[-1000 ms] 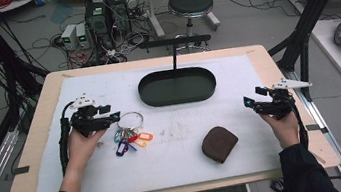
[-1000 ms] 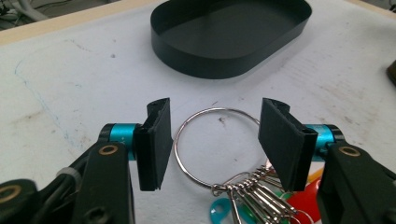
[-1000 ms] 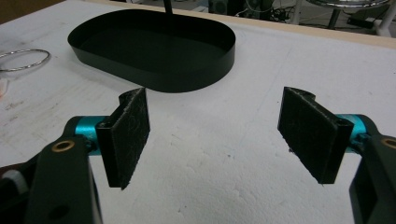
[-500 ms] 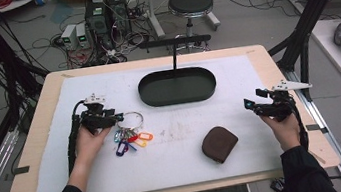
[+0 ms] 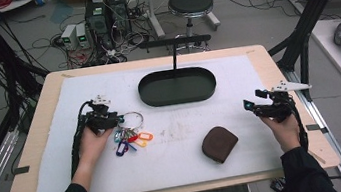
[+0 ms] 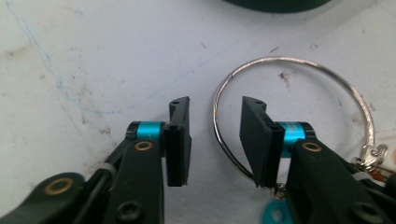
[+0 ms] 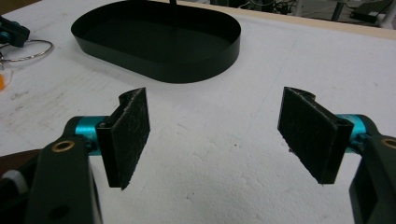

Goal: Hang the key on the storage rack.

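In the high view, the left gripper is held low over the white mat of the desk, carried by a left hand whose forearm comes in from the bottom edge; its tips are set at the silver key ring, with the coloured key tags lying just beside the hand. The right gripper is held level near the desk's right edge, well apart from the brown pouch and the black oval tray. In the left gripper view, the fingers have just been closing and are seen part-way apart, astride the ring's wire, which lies between them; one pad is close against it, though contact cannot be told. In the right gripper view, the fingers are spread wide over bare mat, nothing between them, the tray lying ahead.
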Tool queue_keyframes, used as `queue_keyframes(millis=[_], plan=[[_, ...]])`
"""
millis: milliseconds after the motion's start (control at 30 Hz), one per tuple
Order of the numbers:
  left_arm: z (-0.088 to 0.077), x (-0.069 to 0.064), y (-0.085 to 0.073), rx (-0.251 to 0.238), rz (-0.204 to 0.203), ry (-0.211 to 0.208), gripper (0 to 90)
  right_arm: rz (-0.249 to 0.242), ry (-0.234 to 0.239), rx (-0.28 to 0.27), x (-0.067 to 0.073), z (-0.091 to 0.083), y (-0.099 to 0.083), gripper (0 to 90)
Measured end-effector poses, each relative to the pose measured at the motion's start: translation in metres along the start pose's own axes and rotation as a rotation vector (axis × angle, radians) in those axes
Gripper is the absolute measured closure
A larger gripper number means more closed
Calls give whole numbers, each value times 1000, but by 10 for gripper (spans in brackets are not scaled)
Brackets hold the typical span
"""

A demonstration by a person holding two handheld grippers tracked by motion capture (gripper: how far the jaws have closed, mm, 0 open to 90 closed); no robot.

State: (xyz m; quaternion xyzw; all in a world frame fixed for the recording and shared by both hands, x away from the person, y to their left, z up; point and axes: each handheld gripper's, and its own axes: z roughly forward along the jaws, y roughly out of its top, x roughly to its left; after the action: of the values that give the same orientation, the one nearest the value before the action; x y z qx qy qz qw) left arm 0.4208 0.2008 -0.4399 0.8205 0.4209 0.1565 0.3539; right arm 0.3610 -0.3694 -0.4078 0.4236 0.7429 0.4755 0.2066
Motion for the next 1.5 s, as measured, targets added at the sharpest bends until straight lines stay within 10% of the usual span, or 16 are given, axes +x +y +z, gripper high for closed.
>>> queue_keyframes(millis=[433, 733, 1233, 1500], plan=[[1, -10, 2, 18, 51, 53, 835, -2, -7, -1, -1, -5, -3, 258], [0, -7, 1, -8, -7, 5, 860, 1, -5, 1, -1, -2, -3, 258], [-35, -26, 12, -237, 54, -87, 861, 3, -6, -23, -2, -1, -2, 258], [-45, -45, 13, -279, 122, -95, 861, -1, -3, -28, -2, 0, -1, 259]])
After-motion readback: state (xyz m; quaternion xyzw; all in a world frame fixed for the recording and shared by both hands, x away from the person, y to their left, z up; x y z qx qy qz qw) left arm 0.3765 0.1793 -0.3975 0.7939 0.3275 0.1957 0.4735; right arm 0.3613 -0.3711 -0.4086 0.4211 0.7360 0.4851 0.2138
